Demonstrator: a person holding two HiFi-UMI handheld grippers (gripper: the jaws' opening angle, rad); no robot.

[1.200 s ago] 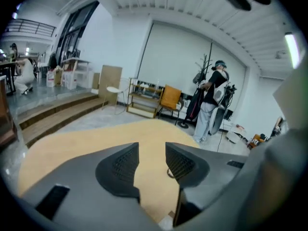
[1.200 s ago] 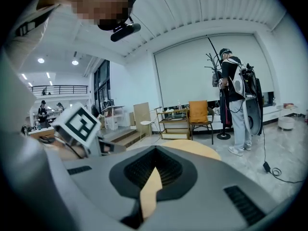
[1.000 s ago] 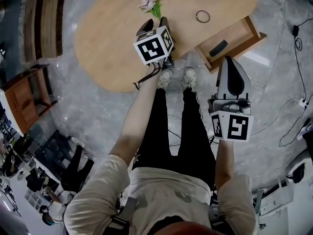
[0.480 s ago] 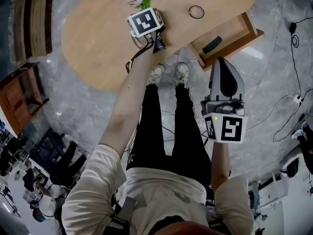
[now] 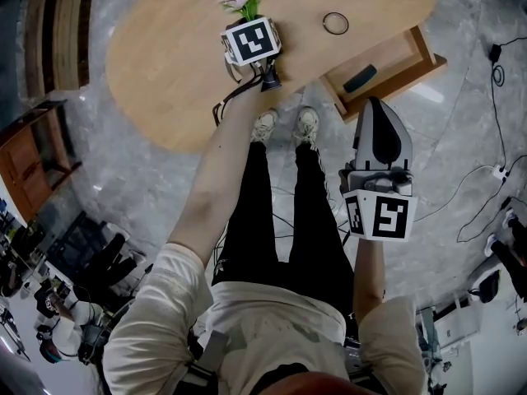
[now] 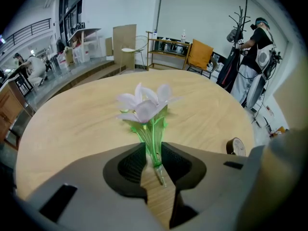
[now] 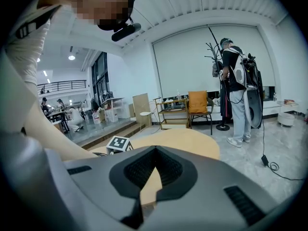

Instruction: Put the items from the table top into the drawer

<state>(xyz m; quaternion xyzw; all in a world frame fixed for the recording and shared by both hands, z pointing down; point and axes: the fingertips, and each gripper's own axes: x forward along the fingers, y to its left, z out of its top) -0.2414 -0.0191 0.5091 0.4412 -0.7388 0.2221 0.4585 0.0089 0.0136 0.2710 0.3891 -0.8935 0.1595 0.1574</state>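
The flower (image 6: 144,110) has pale, thin pink petals and a glossy, see-through green plastic stem. It sits on the smooth, oval, light wood table (image 6: 72,129), near the table's far edge in the head view. The left gripper (image 6: 153,146) points steeply down at it. Its grey jaws with ribbed black pads are closing, and the stem stands between the tips, touched on both sides, with the petals just beyond them. A thin dark ring (image 5: 335,23) lies nearer the table's right end. Below that end the wooden drawer (image 5: 395,52) is pulled out, with a dark oblong item (image 5: 360,78) inside. The right gripper (image 7: 155,150) hangs off the table, tips together and empty.
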